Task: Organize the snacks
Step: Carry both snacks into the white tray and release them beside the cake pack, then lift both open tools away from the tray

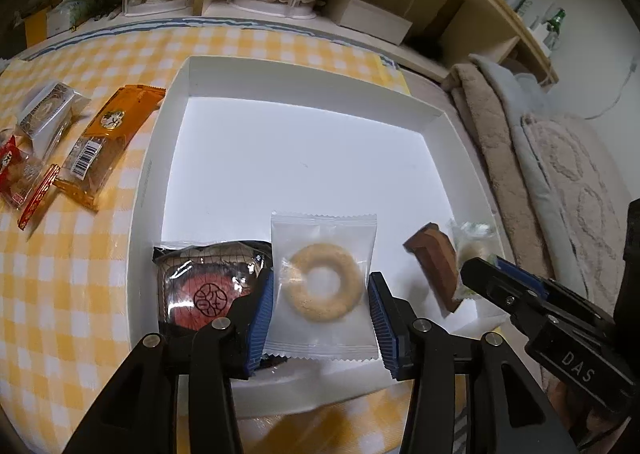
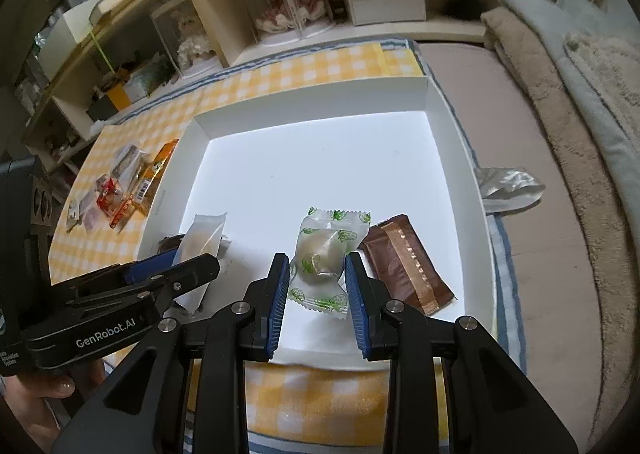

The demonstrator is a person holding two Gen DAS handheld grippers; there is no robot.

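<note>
My left gripper (image 1: 320, 282) is shut on a clear packet with a ring cookie (image 1: 324, 286), its blue pads against the packet's two sides, low over the front of a shallow white box (image 1: 304, 72). From the right wrist view that packet (image 2: 202, 240) shows edge-on in the left gripper (image 2: 200, 258). My right gripper (image 2: 317, 266) is shut on a clear, green-printed packet with a round sweet (image 2: 320, 254), also over the box's front part (image 2: 312, 104). Inside the box lie a dark packet with a red cake (image 1: 200, 286) and a brown chocolate packet (image 2: 404, 266).
On the yellow checked cloth (image 1: 60, 274) left of the box lie an orange packet (image 1: 104, 146), a silver packet (image 1: 48, 106) and red packets (image 1: 16, 174). A crumpled silver wrapper (image 2: 508, 186) lies right of the box. Folded blankets (image 2: 560, 94) lie to the right, shelves (image 2: 280, 14) behind.
</note>
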